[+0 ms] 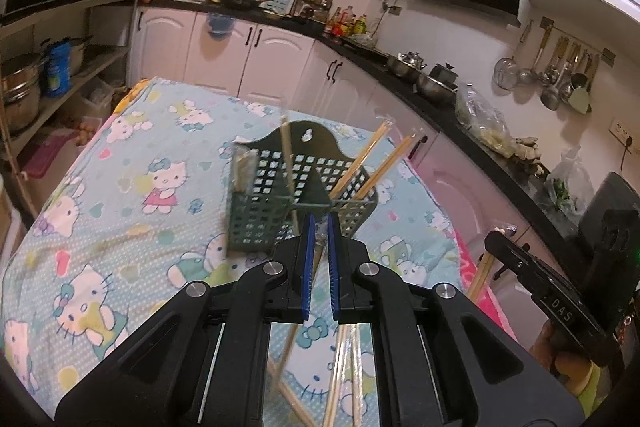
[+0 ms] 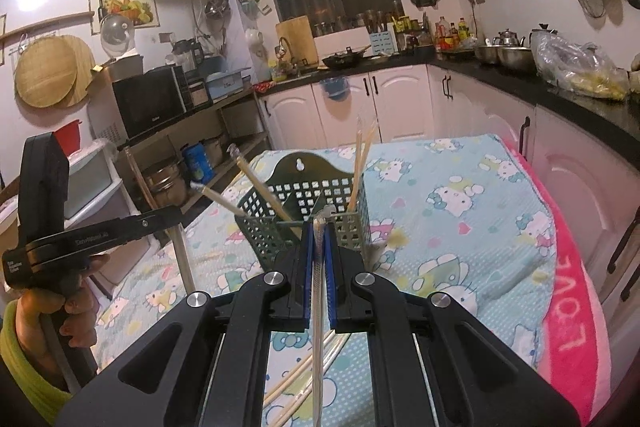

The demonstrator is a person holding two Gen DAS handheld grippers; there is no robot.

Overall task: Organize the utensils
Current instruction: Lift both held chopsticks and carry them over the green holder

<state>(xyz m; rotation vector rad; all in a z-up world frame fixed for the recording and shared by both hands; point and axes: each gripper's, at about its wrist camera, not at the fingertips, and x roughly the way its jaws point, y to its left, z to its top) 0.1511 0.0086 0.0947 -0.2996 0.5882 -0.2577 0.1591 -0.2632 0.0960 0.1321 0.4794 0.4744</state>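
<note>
A: Where's the green basket (image 1: 280,195)?
B: On the patterned cloth (image 1: 120,187) covering the tabletop, wrapped chopsticks (image 1: 378,159) leaning out of its compartments.
A: And the grippers?
B: The left gripper (image 1: 319,227) is pinched on a wrapped chopstick pair (image 1: 320,237); the right gripper (image 2: 319,227) is clamped on a wrapped pair (image 2: 318,287) too.

1 green utensil basket (image 1: 276,195) with 2 compartments. 4 wrapped chopstick pairs stand in it, e.g. (image 1: 362,157). 2 hand-held grippers: left (image 1: 320,227), right (image 2: 319,227). Loose pairs underneath: count unclear.
</note>
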